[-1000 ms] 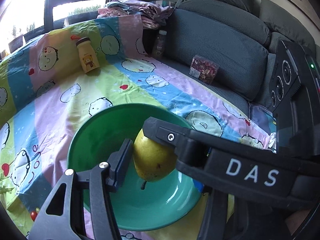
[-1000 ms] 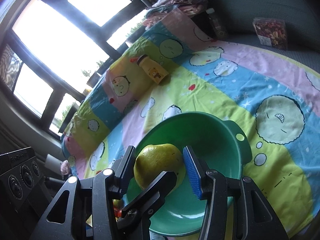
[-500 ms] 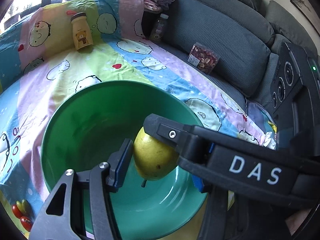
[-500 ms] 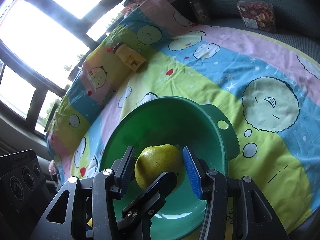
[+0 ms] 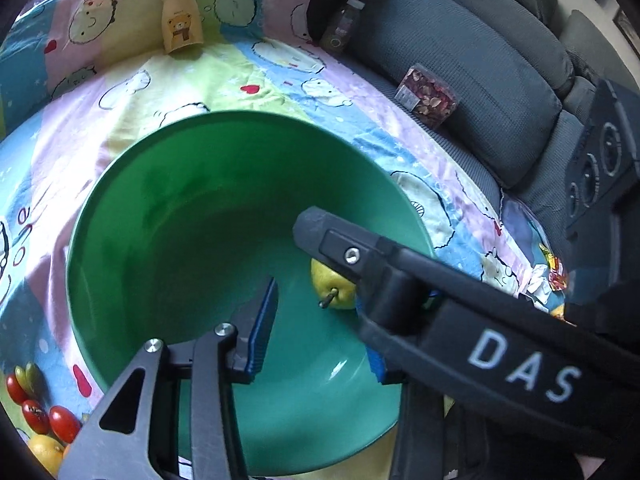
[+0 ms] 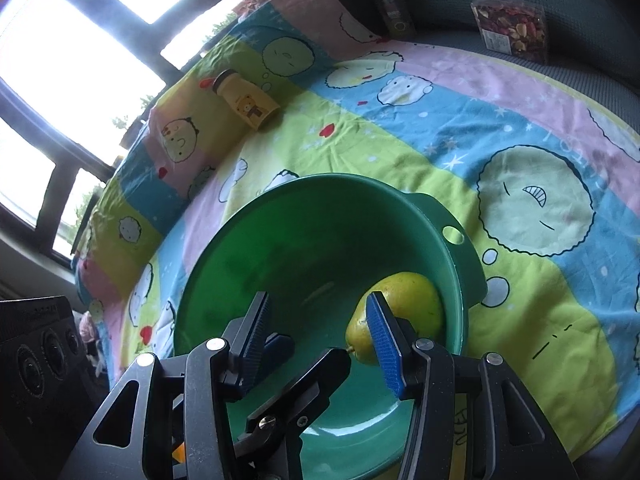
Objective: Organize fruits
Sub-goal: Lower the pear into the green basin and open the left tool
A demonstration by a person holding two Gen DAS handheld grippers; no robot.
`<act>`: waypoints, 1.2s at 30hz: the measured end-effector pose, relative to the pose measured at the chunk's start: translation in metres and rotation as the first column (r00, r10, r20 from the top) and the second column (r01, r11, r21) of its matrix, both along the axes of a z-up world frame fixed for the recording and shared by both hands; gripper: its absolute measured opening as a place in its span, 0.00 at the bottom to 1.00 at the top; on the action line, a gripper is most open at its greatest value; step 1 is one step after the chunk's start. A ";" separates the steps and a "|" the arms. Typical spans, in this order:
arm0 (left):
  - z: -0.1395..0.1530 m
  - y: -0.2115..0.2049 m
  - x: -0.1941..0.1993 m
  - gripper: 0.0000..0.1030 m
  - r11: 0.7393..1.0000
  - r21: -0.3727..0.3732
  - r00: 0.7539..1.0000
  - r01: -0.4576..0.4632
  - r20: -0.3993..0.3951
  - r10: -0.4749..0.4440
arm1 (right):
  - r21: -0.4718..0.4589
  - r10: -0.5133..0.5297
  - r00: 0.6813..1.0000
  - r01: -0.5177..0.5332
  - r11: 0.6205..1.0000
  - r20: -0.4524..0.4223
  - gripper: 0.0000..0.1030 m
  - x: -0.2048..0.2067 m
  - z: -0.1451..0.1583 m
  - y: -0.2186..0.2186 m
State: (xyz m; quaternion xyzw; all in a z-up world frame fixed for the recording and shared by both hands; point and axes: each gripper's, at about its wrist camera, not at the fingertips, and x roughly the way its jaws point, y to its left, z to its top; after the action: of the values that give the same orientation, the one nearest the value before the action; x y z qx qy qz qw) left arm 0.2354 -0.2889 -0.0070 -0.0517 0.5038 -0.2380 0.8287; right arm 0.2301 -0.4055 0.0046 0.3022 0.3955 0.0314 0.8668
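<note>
Inside green bowl (image 6: 460, 256): pear (image 6: 412, 300) alone; left gripper (image 5: 320, 336) closing, empty; right gripper (image 6: 320, 336) parted, empty.

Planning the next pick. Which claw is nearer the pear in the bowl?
Right. The right claw has one finger beside the pear, which lies outside its open jaws. The left claw, closing on nothing, sits a little short of the pear.

Cartoon sheet (image 6: 400, 128) under green bowl (image 6: 460, 264)
</note>
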 end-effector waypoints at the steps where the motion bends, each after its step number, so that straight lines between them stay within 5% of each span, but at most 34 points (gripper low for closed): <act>1: -0.002 0.002 0.000 0.37 1.000 0.005 1.000 -0.013 -0.014 0.013 | -0.007 -0.005 1.000 0.005 1.000 -0.006 0.51 0.000 0.000 0.001; 11: -0.009 0.009 -0.012 0.30 0.991 0.127 0.999 -0.046 -0.010 0.048 | -0.017 -0.038 0.999 0.038 0.999 -0.022 0.51 -0.008 0.001 0.003; 25: -0.011 0.031 -0.038 0.18 0.992 0.107 0.997 -0.068 -0.027 0.072 | -0.116 -0.071 0.997 0.068 0.991 -0.024 0.51 -0.033 0.005 0.017; 28: -0.010 0.036 -0.045 0.17 0.973 0.194 0.992 -0.129 0.011 0.129 | -0.117 -0.072 0.997 0.069 0.991 -0.022 0.51 -0.038 0.006 0.018; 32: -0.008 0.052 -0.050 0.19 0.992 0.044 0.992 -0.121 -0.033 0.122 | -0.157 -0.086 0.996 0.080 0.984 -0.034 0.51 -0.038 0.005 0.022; 36: -0.007 0.054 -0.055 0.18 0.987 0.082 0.990 -0.142 -0.013 0.143 | -0.169 -0.086 0.996 0.079 0.982 -0.038 0.51 -0.041 0.005 0.025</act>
State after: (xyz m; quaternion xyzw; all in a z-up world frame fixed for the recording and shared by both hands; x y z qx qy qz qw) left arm 0.1805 -0.2345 -0.0138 -0.0563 0.5157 -0.1572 0.8404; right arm 0.1891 -0.3803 0.0097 0.2450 0.4033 -0.0447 0.8805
